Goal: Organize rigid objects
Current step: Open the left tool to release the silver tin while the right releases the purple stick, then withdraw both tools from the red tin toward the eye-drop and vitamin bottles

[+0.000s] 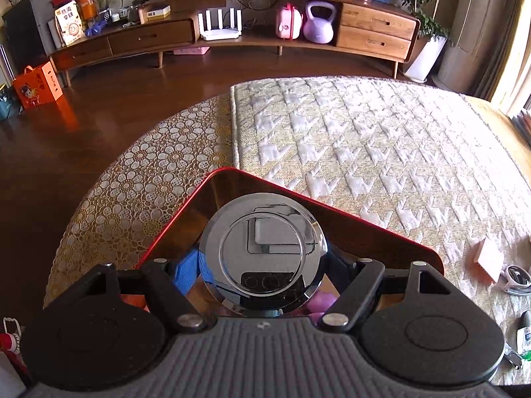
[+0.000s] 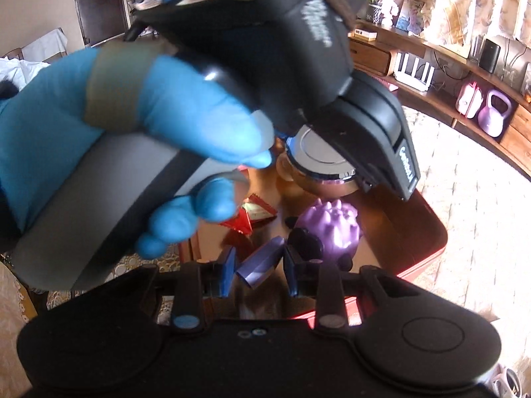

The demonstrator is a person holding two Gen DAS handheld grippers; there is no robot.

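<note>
A round jar with a mirror-chrome lid hangs over a red tray, and my left gripper is shut on it; one blue pad shows against its left side. From the right wrist view the same jar sits under the left gripper's finger, which a blue-gloved hand holds. My right gripper is shut on a small purple block, tilted between its blue pads above the tray. A purple spiky toy and a red packet lie in the tray.
The tray rests on a table with a quilted mat and a floral lace cloth. A pink box and white goggles lie at the right edge. A long wooden cabinet stands across the dark floor.
</note>
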